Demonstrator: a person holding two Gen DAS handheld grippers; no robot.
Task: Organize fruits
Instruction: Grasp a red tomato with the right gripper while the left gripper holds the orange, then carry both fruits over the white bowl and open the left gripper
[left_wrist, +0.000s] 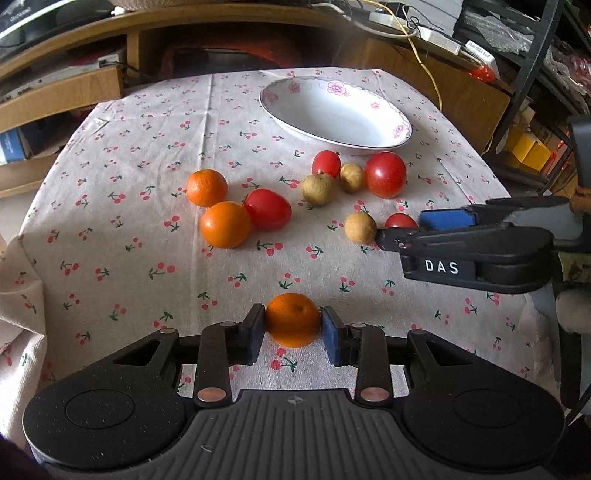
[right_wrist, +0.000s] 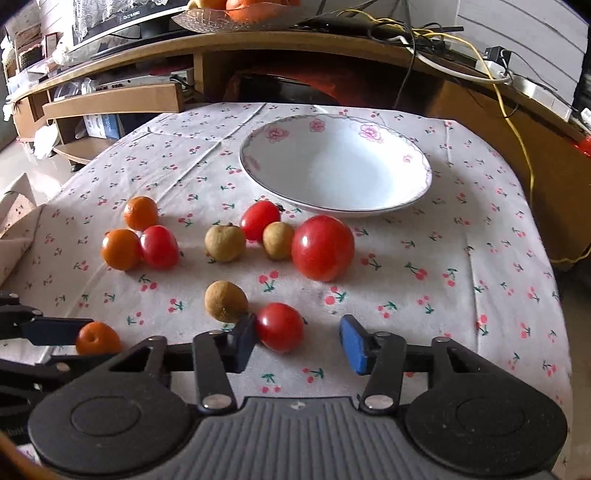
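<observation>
My left gripper (left_wrist: 293, 326) is shut on a small orange (left_wrist: 293, 317) at the near edge of the cherry-print cloth; the right wrist view shows the same orange (right_wrist: 98, 338) at its far left. My right gripper (right_wrist: 298, 338) is open around a small red tomato (right_wrist: 279, 326), whose left side touches the left pad while the right pad (right_wrist: 352, 345) stands apart. A brown longan (right_wrist: 225, 301) lies just behind that tomato. Farther back are two more oranges (left_wrist: 207, 187) (left_wrist: 225, 224), a large tomato (right_wrist: 322, 247), other tomatoes and longans. The white flowered bowl (right_wrist: 417, 192) holds nothing.
The cloth-covered table (right_wrist: 461, 295) drops off at its left and right edges. Behind it stand wooden shelves (right_wrist: 110, 99) with boxes and electronics. A yellow cable (right_wrist: 524, 155) hangs at the back right. A dish of oranges (right_wrist: 236, 14) sits on the upper shelf.
</observation>
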